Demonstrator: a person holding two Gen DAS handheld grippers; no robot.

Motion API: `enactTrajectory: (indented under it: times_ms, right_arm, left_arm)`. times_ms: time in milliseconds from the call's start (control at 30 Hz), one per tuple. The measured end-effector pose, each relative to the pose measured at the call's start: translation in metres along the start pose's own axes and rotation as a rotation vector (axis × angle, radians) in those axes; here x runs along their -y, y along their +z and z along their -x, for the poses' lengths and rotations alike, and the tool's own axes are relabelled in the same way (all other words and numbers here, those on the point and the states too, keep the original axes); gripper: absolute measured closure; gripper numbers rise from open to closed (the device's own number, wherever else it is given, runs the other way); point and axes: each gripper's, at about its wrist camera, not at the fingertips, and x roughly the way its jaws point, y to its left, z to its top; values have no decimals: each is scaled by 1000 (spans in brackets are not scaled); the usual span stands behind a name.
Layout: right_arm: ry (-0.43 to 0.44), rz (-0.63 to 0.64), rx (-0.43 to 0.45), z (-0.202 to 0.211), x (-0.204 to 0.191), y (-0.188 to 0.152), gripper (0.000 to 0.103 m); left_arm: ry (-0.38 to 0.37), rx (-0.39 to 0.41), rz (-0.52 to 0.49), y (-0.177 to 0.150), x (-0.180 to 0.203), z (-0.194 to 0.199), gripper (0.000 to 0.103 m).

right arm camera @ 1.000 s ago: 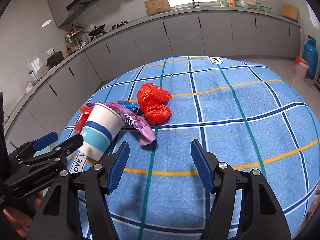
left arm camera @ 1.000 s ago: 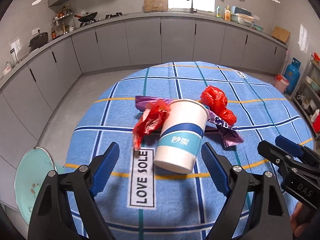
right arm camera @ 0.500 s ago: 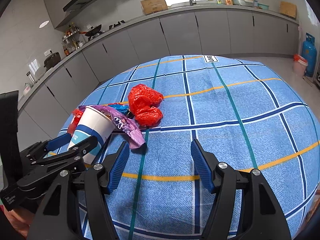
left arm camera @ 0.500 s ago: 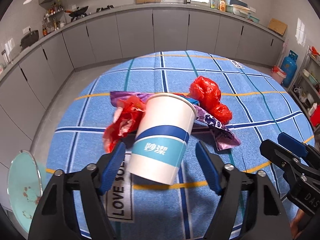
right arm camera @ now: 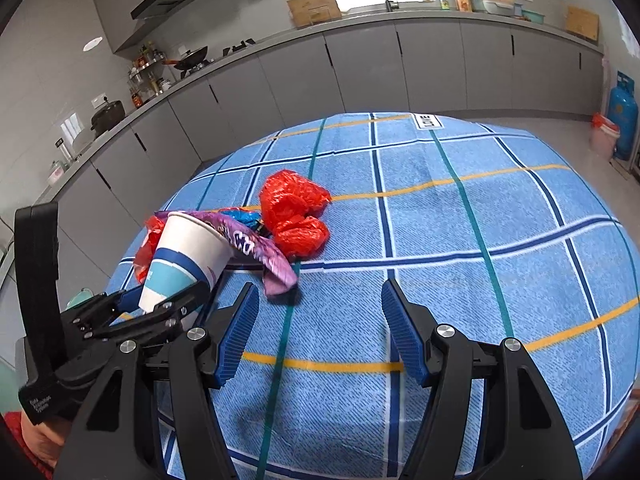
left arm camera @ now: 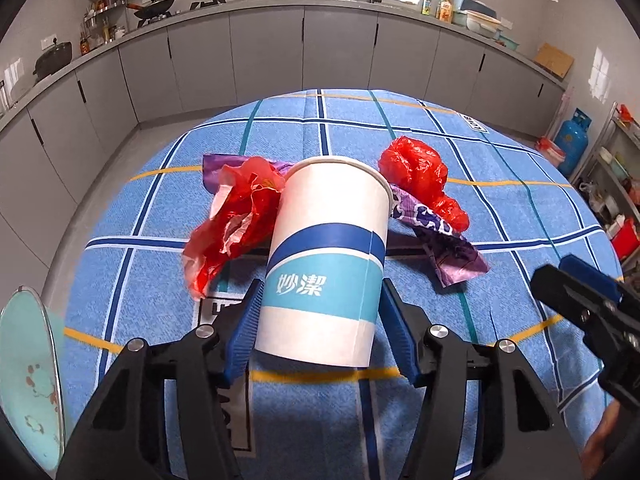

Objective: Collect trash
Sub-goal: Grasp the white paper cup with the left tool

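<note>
A white paper cup (left arm camera: 326, 260) with blue bands sits between the fingers of my left gripper (left arm camera: 320, 328), which is shut on its lower part; it also shows in the right wrist view (right arm camera: 186, 256). Behind it lie a torn red bag (left arm camera: 236, 220), a purple wrapper (left arm camera: 444, 236) and a crumpled red bag (left arm camera: 420, 176), all on the blue checked tablecloth (left arm camera: 500, 152). My right gripper (right arm camera: 318, 332) is open and empty above the cloth, right of the cup and short of the purple wrapper (right arm camera: 260, 252) and red bag (right arm camera: 296, 212).
A round teal lid or bin (left arm camera: 28, 368) stands off the table's left edge. Grey kitchen cabinets (left arm camera: 264, 48) run behind the table. A blue gas cylinder (left arm camera: 572, 140) stands at the far right.
My left gripper has moved forward around the cup and closed on it. The right gripper has stayed open, nearly still.
</note>
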Motion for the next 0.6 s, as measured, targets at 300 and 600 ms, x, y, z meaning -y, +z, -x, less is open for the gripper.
enactTrajectory:
  times_ms: [300, 600]
  right_arm:
    - [23, 21, -12, -6, -8, 3, 39]
    - [113, 117, -29, -19, -31, 19, 39]
  left_arm:
    - [-4, 12, -34, -8, -3, 15, 47]
    - [-1, -4, -30, -36, -26, 46, 47]
